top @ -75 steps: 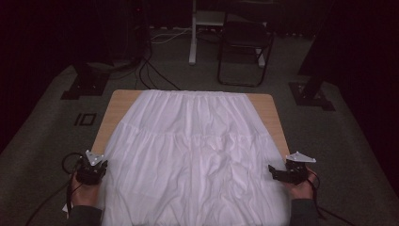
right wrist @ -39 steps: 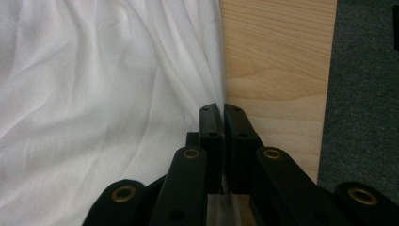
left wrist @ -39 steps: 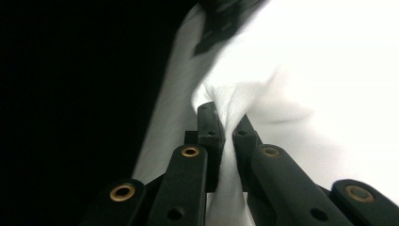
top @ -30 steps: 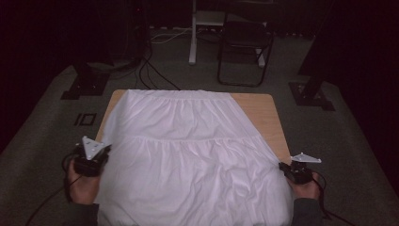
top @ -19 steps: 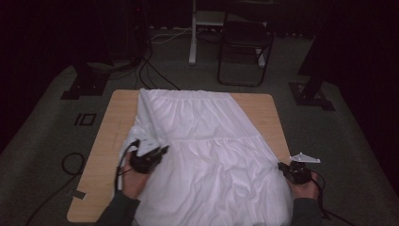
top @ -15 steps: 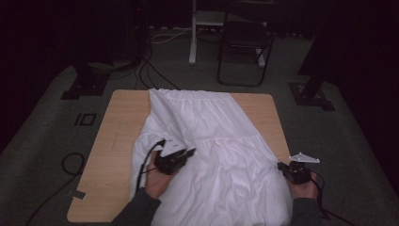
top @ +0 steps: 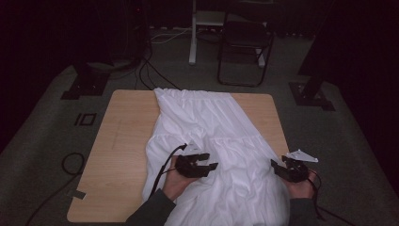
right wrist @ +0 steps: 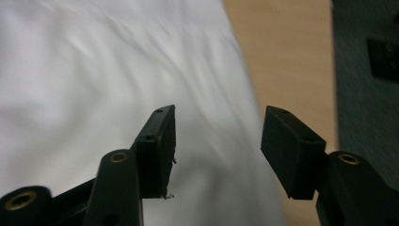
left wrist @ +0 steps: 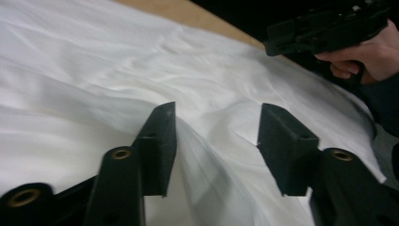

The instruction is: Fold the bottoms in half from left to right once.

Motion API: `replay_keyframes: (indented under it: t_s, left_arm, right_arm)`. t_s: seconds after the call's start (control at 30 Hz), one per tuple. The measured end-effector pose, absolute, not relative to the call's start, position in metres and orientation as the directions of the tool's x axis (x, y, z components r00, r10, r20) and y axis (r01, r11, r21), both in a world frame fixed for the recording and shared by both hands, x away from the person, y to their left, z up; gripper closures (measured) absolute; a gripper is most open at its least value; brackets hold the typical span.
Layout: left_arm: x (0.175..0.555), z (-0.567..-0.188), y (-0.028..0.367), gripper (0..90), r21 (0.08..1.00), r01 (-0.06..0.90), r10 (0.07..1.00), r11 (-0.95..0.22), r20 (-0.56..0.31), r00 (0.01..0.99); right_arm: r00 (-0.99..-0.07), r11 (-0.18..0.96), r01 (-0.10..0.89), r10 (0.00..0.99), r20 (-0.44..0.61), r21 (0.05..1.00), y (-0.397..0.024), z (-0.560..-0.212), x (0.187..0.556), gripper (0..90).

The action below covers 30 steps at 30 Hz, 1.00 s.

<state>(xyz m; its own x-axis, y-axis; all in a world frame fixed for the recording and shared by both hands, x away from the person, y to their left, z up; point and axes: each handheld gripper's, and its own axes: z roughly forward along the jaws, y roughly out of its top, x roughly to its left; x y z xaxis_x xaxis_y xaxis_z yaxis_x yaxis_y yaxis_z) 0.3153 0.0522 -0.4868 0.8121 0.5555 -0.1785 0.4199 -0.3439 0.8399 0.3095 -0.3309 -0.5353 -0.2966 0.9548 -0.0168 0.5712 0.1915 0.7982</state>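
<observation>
A white pleated cloth point(top: 207, 117) lies on the wooden table point(top: 122, 141), its left side folded over toward the middle. My left gripper point(top: 211, 162) hovers low over the cloth's near middle. Its jaws have just been opening and stand open point(left wrist: 214, 117), with a loose ridge of cloth point(left wrist: 197, 146) rising between them against one jaw and not pinched. My right gripper point(top: 276, 168) is at the cloth's near right edge. Its jaws have also just been opening point(right wrist: 219, 117), with cloth point(right wrist: 94, 84) below them and nothing gripped. The left gripper view also shows the right gripper point(left wrist: 329, 28) farther off.
Bare wood shows to the left of the cloth and in a strip point(right wrist: 282, 56) along its right edge. Beyond the table stand a black chair point(top: 244, 42), a white post point(top: 193, 33) and two dark stand bases point(top: 84, 84) point(top: 313, 92). A cable point(top: 70, 162) loops on the carpet at the left.
My left gripper carried the cloth's left edge rightward across the table, folding it over the middle. Both grippers, shut on the cloth before, now stand open. The right hand rose slightly.
</observation>
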Motion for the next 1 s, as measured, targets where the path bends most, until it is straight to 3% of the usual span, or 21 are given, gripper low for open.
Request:
replay_keyframes:
  t_s: [0.1,0.13,0.3,0.4,0.6,0.77,0.93,0.97,1.0]
  left_arm:
    - [0.307,-0.477,0.081,45.7,0.865,0.396,0.587,-0.309,-0.155,0.795]
    - [0.304,-0.474,0.095,45.6,0.869,0.392,0.621,-0.301,-0.134,0.773]
    - [0.303,-0.483,0.163,45.6,0.856,0.437,0.795,-0.276,-0.052,0.605]
    - [0.305,-0.49,0.18,45.7,0.845,0.464,0.84,-0.264,-0.034,0.541]
    - [0.311,-0.514,0.211,44.6,0.809,0.536,0.89,-0.24,-0.036,0.454]
    - [0.315,-0.527,0.216,40.9,0.783,0.572,0.897,-0.242,-0.044,0.439]
    - [0.319,-0.536,0.218,38.8,0.769,0.594,0.902,-0.235,-0.054,0.428]
    - [0.321,-0.539,0.22,38.4,0.759,0.607,0.906,-0.234,-0.057,0.419]
    - [0.321,-0.539,0.22,38.3,0.759,0.607,0.906,-0.234,-0.057,0.419]
  right_arm:
    - [-0.334,0.189,0.542,0.943,0.003,0.819,-0.314,-0.522,0.305,44.4]
    - [-0.39,0.198,0.523,0.921,0.026,0.829,-0.291,-0.511,0.302,44.1]
    - [-0.512,0.245,0.479,0.858,0.042,0.843,-0.238,-0.492,0.299,41.1]
    - [-0.55,0.242,0.472,0.832,0.069,0.848,-0.218,-0.487,0.3,39.5]
    - [-0.613,0.298,0.468,0.787,0.063,0.832,-0.15,-0.488,0.312,20.0]
    - [-0.626,0.347,0.469,0.78,0.028,0.812,-0.115,-0.499,0.319,11.1]
    - [-0.619,0.412,0.498,0.785,-0.02,0.763,-0.102,-0.515,0.324,10.4]
    - [-0.601,0.478,0.496,0.791,-0.11,0.724,-0.101,-0.522,0.323,26.7]
    - [-0.601,0.478,0.496,0.791,-0.11,0.724,-0.101,-0.522,0.323,26.7]
